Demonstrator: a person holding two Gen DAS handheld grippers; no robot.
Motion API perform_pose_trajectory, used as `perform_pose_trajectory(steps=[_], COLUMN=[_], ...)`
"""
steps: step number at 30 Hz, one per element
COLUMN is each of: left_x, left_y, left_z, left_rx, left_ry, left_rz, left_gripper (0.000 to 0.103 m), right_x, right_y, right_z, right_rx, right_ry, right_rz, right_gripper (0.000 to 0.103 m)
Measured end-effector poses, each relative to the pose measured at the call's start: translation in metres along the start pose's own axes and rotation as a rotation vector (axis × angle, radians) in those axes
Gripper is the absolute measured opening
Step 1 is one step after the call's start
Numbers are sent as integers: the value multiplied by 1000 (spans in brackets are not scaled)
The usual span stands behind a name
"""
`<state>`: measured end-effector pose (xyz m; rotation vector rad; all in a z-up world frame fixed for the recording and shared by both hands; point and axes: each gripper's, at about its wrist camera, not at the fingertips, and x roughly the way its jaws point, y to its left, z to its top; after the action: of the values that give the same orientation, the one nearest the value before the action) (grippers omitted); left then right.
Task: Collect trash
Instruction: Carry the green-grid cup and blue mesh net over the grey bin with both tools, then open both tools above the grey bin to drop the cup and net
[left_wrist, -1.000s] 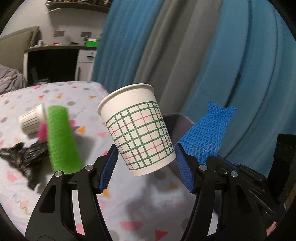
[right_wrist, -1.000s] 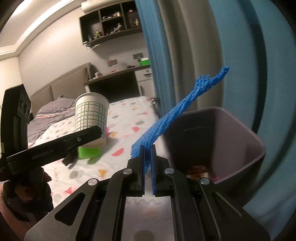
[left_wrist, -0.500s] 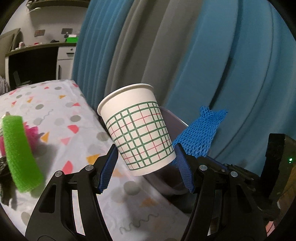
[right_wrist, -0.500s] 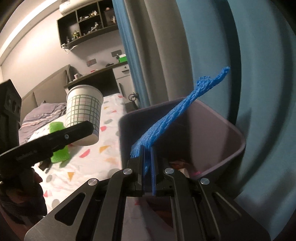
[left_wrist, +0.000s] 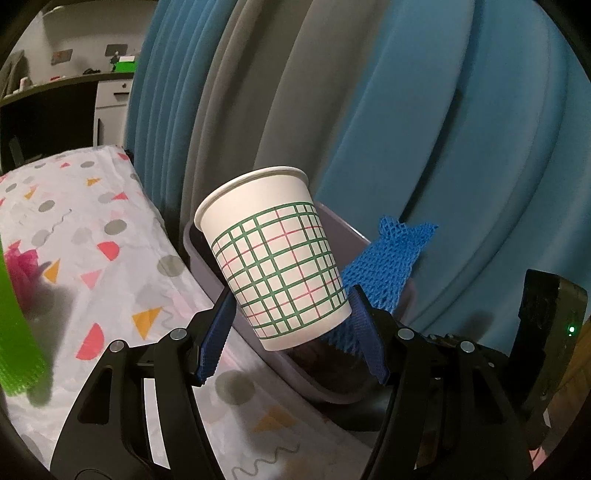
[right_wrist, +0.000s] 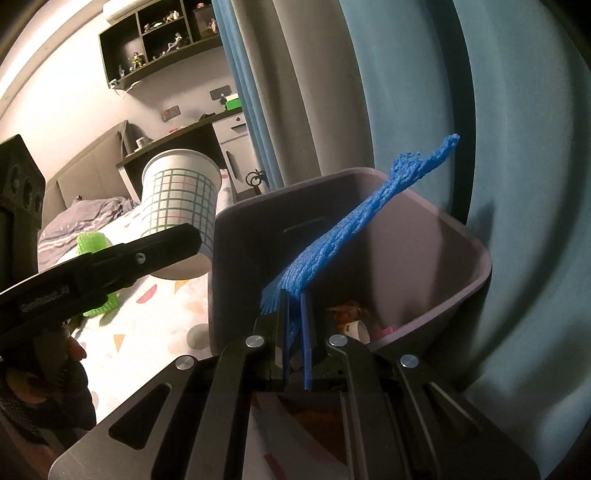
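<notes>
My left gripper is shut on a white paper cup with a green and red grid, tilted, held over the near rim of the grey bin. The cup also shows in the right wrist view, left of the bin. My right gripper is shut on a strip of blue foam net that sticks up over the open bin; the net shows behind the cup in the left wrist view. Some trash lies on the bin floor.
A bed with a patterned sheet lies left of the bin. On it are a green foam net and a pink piece. Blue and grey curtains hang right behind the bin. A person's hand holds the left gripper.
Both grippers have moved to the right, from over the bed to the bin, and sunk slightly. The cup and the blue net stay gripped. The bin now fills more of both views.
</notes>
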<state>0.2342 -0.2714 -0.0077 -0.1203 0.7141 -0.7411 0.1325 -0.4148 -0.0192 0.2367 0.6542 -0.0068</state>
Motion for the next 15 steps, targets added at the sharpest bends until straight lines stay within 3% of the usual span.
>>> perform_pose_trajectory(steps=[15], left_x=[30], left_y=[-7], left_z=[-1], left_rx=[-17], left_ry=[51], left_rz=[-47], left_gripper=[62], right_x=[11], right_y=[-4], right_z=[2], right_rx=[31], right_ry=[38], right_rz=[-14], right_gripper=[7])
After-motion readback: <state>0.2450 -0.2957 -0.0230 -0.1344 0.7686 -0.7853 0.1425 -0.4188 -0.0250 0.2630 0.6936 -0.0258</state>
